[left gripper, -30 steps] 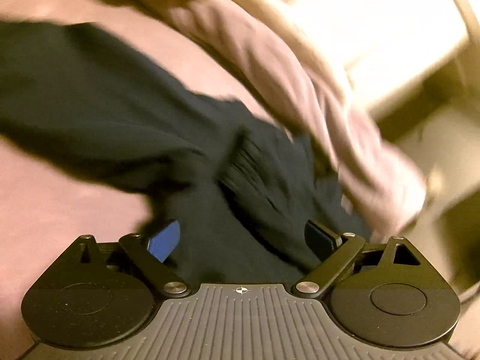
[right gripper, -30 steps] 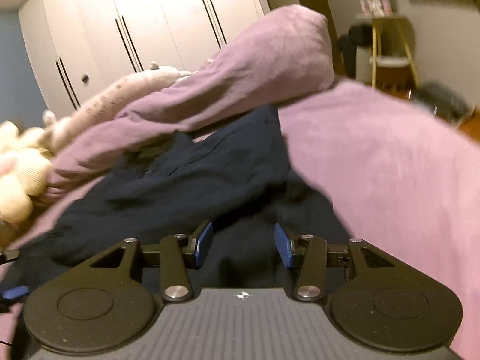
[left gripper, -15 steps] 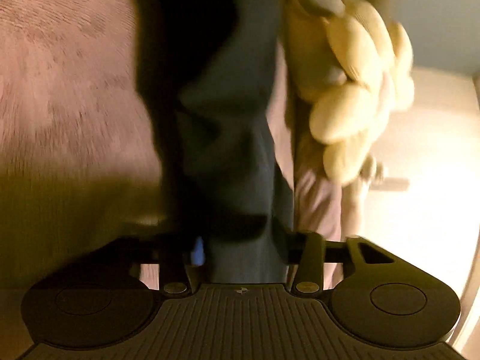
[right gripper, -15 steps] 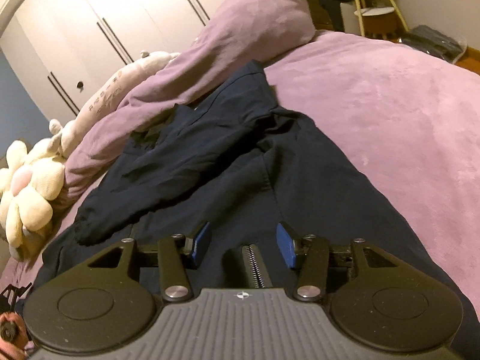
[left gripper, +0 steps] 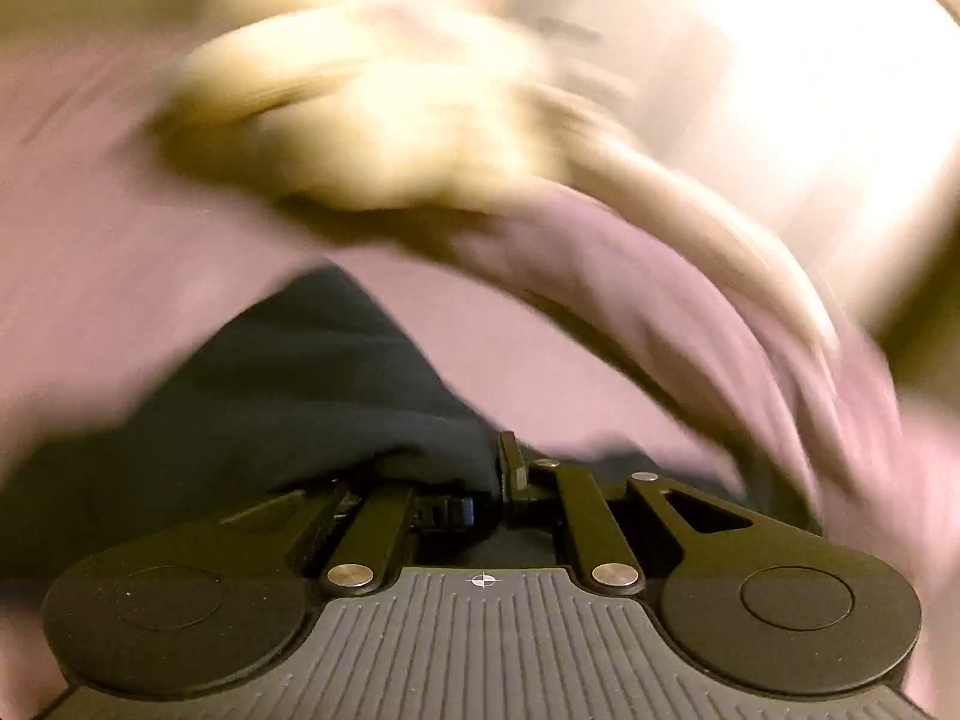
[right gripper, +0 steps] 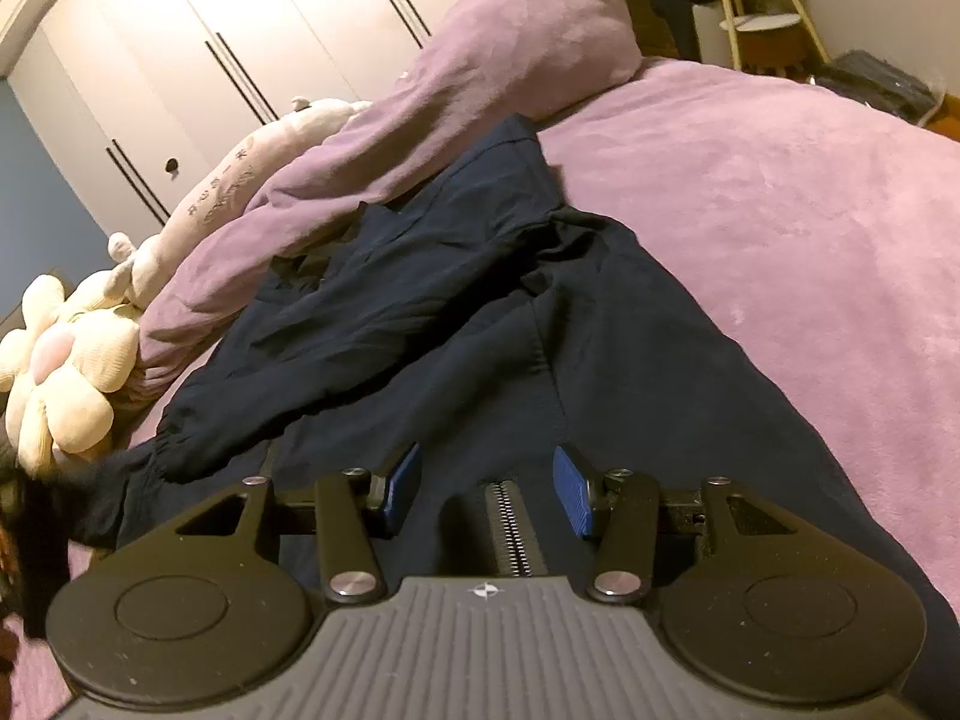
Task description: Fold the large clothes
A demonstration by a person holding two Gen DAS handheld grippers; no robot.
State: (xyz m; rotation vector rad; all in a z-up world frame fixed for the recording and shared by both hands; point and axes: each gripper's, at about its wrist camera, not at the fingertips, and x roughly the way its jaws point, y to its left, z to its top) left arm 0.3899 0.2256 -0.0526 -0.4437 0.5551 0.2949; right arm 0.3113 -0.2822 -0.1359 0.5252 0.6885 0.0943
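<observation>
The dark navy jacket (right gripper: 510, 324) lies spread along the purple bed cover (right gripper: 780, 192), its hem toward the right wrist camera and its collar end up against the purple pillow (right gripper: 528, 54). One sleeve (right gripper: 288, 396) is laid across the body toward the cream flower plush (right gripper: 60, 378), and the zipper (right gripper: 510, 522) runs up the middle of the front.

The left tool (left gripper: 486, 498) is pressed together, and dark cloth from the jacket (left gripper: 288, 396) bunches right at its closed tips; it appears to be pinching a fold of that cloth, though the view is heavily smeared and I cannot tell which part of the garment it has. The right tool (right gripper: 486, 486) stands spread, one blue pad on each side of the zipper, low over the cloth and pressing on nothing.

The main risk lies in the left grip. If it has only a thin edge or a single layer, a fast pull could let the cloth slide out, or drag one layer while the one below stays, leaving a twisted fold. The blur suggests speed, which makes that more likely. With the right tool not holding the hem, the whole jacket may slide over the plush cover instead of folding. The sleeve lying across the body could bunch inside the fold. The flower plush and the long pale cushion (right gripper: 240, 180) sit near the sleeve end, so a wide swing may knock them or catch cloth on them.
</observation>
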